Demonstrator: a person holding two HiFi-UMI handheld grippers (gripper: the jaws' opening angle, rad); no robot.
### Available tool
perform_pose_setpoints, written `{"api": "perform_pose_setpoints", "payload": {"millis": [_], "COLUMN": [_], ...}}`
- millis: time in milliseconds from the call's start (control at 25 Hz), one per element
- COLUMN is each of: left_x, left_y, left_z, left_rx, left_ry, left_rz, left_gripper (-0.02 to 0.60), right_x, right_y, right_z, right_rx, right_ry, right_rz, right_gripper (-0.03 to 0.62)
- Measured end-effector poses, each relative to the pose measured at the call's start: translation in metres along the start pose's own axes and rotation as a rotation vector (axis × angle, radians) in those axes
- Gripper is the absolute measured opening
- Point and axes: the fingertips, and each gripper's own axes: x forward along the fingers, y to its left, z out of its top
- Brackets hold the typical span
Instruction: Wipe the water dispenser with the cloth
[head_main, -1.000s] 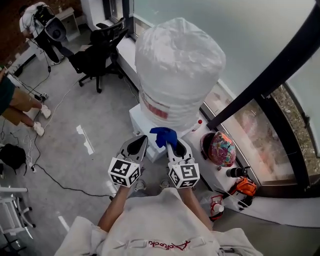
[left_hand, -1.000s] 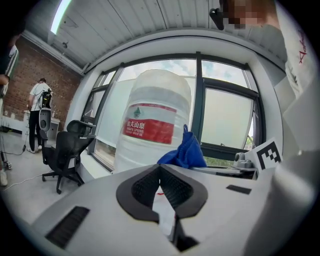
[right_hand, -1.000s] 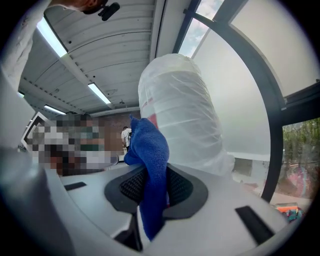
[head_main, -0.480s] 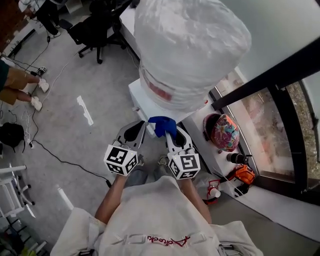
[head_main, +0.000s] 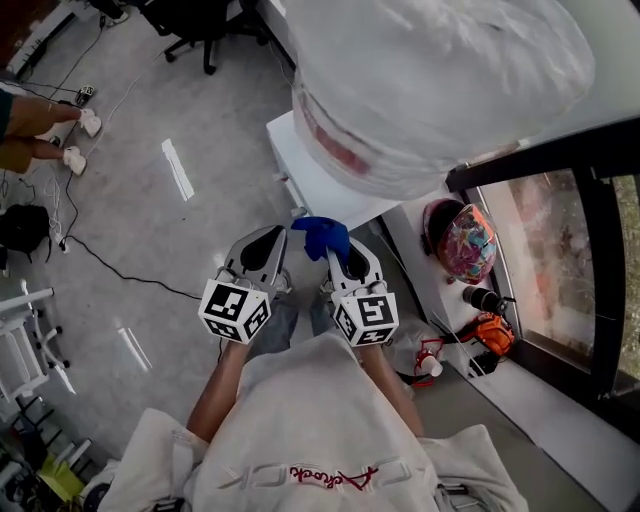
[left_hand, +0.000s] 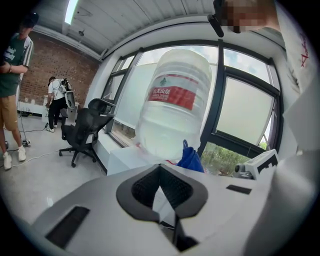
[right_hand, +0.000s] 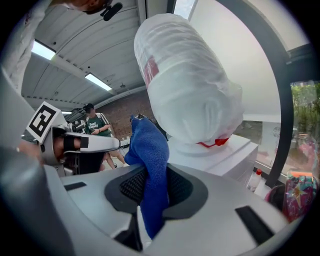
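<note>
Head view: person looks steeply down at 2 grippers held side by side w/ marker cubes toward the body. Right gripper (head_main: 336, 252) has its jaws clamped on a blue cloth (head_main: 319, 236), which bunches up past the tips, just short of the near corner of the white water dispenser (head_main: 312, 178); can't tell from here if cloth touches it. Big bottle (head_main: 430, 80) wrapped in clear plastic sits on top of the dispenser w/ a red-and-white label. Left gripper (head_main: 262, 252) is beside the right one, a little apart, over grey floor. Right gripper view: jaws of the right gripper (right_hand: 151, 197) are pinched on the cloth (right_hand: 150, 160), which stands up betw. the dark pads and hangs below them; dispenser (right_hand: 225, 155) and bottle (right_hand: 185, 85) are ahead and to the right. Left gripper view: jaws of the left gripper (left_hand: 161, 196) are together w/ nothing betw. them; cloth (left_hand: 191, 159) shows beyond them in front of the dispenser (left_hand: 125, 156), under the bottle (left_hand: 172, 100). A black office chair (left_hand: 85, 127) stands at left by the window, w/ a person (left_hand: 11, 75) in a green top further left. By the window base sits a colourful rounded item (head_main: 465, 240), maybe a helmet.
</note>
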Motion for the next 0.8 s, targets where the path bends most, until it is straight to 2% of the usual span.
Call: {"api": "perform_pose_setpoints", "payload": {"millis": [240,440,640,800], "left_x": [0.001,0.010,0.027,0.049], "left_y": [0.005,0.003,-0.006,-0.020], "left_z": [0.003,0.008,0.011,0.013], "left_rx": [-0.001,0.000,0.004,0.008], "left_ry": [-0.007,-0.007,-0.003,0.003], "left_rz": [0.037,0.050,0.037,-0.005], "left_gripper": [0.011,0.009,0.009,0.009], "right_x": [0.017,0.030,0.028,0.023], "right_y": [-0.003,-0.025,-0.060,-0.096], "right_z": [-0.008,-0.012,-0.008,0.000], "right_rx": [-0.015,-0.042,-0.042,-0.035], "right_ry": [0.027,0.060,0.061,0.045], "right_rz": [0.040,0.040,-0.009,-0.075], "right_gripper": [0.091,0.091,0.091,0.091]}}
